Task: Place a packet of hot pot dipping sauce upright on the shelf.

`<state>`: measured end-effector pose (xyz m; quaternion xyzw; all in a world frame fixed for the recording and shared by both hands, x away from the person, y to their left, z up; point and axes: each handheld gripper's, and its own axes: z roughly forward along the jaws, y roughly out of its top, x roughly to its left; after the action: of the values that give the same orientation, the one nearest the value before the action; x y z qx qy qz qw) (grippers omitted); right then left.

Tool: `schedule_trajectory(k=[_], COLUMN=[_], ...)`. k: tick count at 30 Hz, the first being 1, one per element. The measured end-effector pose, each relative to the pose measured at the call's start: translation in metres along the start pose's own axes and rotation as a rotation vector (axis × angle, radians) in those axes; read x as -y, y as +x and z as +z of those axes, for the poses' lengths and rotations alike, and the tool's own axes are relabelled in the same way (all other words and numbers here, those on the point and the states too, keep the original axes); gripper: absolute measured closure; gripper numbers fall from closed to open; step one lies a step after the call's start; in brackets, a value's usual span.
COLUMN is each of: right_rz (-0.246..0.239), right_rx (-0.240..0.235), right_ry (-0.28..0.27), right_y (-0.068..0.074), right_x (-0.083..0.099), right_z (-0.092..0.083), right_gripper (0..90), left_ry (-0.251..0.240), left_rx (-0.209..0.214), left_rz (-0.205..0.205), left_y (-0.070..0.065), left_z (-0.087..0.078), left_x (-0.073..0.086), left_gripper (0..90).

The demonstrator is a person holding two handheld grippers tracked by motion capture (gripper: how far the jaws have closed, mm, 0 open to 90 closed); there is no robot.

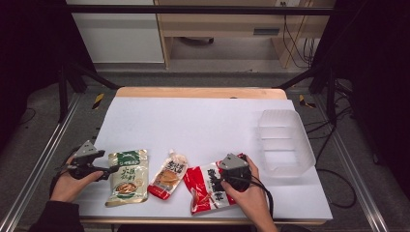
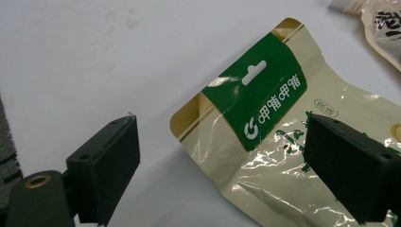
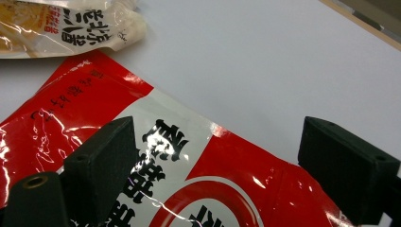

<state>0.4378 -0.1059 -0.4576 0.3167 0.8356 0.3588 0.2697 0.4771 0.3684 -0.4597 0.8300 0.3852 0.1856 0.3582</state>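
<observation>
White paper covers the bench in front of you, with a wooden edge showing along its far side and dark floor and frame rails around it. Your left hand-held gripper sits at the near left corner, its jaws spread wide and holding nothing; in the left gripper view they straddle the top corner of the green and beige pouch, one jaw over bare paper, the other above the pouch's shiny front, and whether that jaw touches the film you cannot tell from here. That pouch lies flat near the bench's front edge, just beside your left hand. Your right hand-held gripper is down at the near middle, jaws likewise spread and empty, hovering over the red and white packet, which lies flat under them with its black lettering between the jaws. Between the two packs lies a small cream and red sachet, close to the red packet's edge. A clear plastic tub stands at the right side of the bench, well apart from the three packs
</observation>
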Motion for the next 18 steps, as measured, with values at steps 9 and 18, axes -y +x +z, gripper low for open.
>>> schedule_trajectory(k=[9, 18], right_rz=[-0.002, 0.011], right_rx=[-0.012, -0.034], right_ry=[0.007, 0.005], right_y=[0.001, 0.000], right_x=[0.000, -0.001], right_z=[0.000, 0.001], right_gripper=[12.8, 12.6], left_ry=[0.055, 0.005], left_rx=[0.036, 0.096], left_rz=[0.002, -0.010], left_y=[-0.001, -0.004], left_z=[0.019, -0.002], left_x=[-0.008, -0.005], left_gripper=[14.4, 27.0])
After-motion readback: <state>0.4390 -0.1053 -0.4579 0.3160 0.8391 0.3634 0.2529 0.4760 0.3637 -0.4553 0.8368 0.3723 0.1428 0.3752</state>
